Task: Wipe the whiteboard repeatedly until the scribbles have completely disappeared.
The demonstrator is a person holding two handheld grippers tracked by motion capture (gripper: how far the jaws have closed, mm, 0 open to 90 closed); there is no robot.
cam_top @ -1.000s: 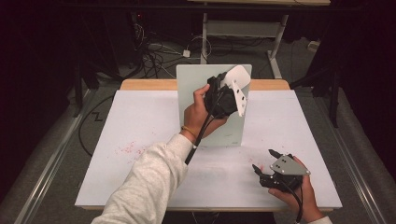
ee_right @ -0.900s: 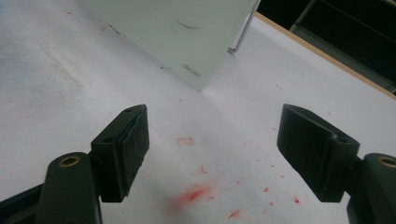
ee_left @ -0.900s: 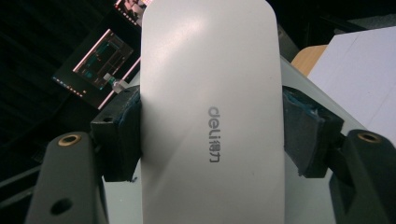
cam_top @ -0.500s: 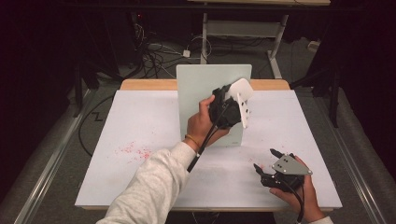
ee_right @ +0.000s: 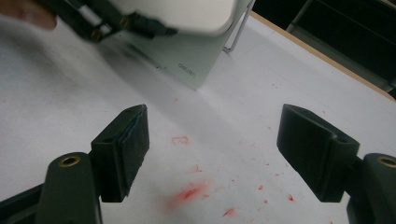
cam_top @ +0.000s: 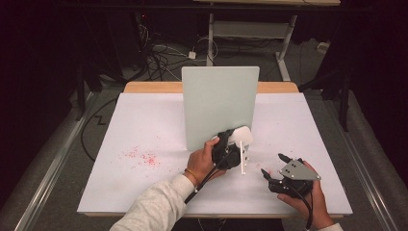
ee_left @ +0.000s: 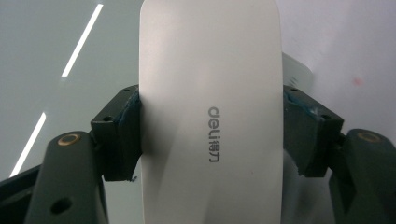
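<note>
A pale green board (cam_top: pixel 219 103) stands upright in the middle of the white table (cam_top: pixel 134 120). My left gripper (cam_top: pixel 232 148) is shut on a white eraser (cam_top: pixel 239 135), held low at the board's lower right corner. In the left gripper view the eraser (ee_left: pixel 210 116), marked "deli", sits clamped between both jaws with the board (ee_left: pixel 56 56) behind it. My right gripper (cam_top: pixel 273 163) rests near the front right edge, open and holding nothing. Its own view shows the jaws wide apart (ee_right: pixel 212 140) over the tabletop, with the board (ee_right: pixel 187 58) and eraser (ee_right: pixel 187 14) farther off.
Red marker smudges (cam_top: pixel 142 156) dot the table's left half, and more red marks (ee_right: pixel 191 191) lie under the right gripper. A thin white wire support (cam_top: pixel 242 159) stands by the board's lower right corner. Cables and desk legs lie on the floor beyond the table.
My left gripper has carried the eraser down from the board's upper right part to its lower right corner near the table. The right gripper has barely moved.
</note>
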